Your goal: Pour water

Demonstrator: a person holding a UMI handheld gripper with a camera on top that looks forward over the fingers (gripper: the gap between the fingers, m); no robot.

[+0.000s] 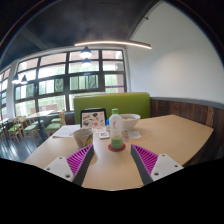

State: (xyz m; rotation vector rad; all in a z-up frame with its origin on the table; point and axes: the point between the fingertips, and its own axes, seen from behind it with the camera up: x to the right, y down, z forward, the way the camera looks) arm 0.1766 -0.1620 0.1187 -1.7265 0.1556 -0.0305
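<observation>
Light brown wood makes up the desk [150,135], which is wide and has a rounded edge. The gripper [112,160] is held above it, and its jaws are apart with nothing pressed between them. Each finger has a purple pad [81,158] on its inner side.

Just ahead of the fingers, in line with the gap between them, stands a small green cup [116,143] on the desk. Beyond it is a clear jug [114,123] with a green top. To the right of the jug is a white bowl-like container [130,124]. To the left, a grey-brown cup [83,136] stands near the left finger. A laptop [93,117] is open behind these things, and its screen shows bright colours. Some white paper [66,131] lies beside it on the left. A small card or box [101,133] with print lies near the jug, but the writing is too small to read. No brand names can be made out.

Behind the desk is a bright green sofa [125,103]. Big windows [60,85] with dark frames fill the left wall, with green trees outside. A long white light [112,44] hangs from the dark ceiling. Small chairs and tables [18,125] stand by the windows. The right wall [180,65] is white with dark wood below.
</observation>
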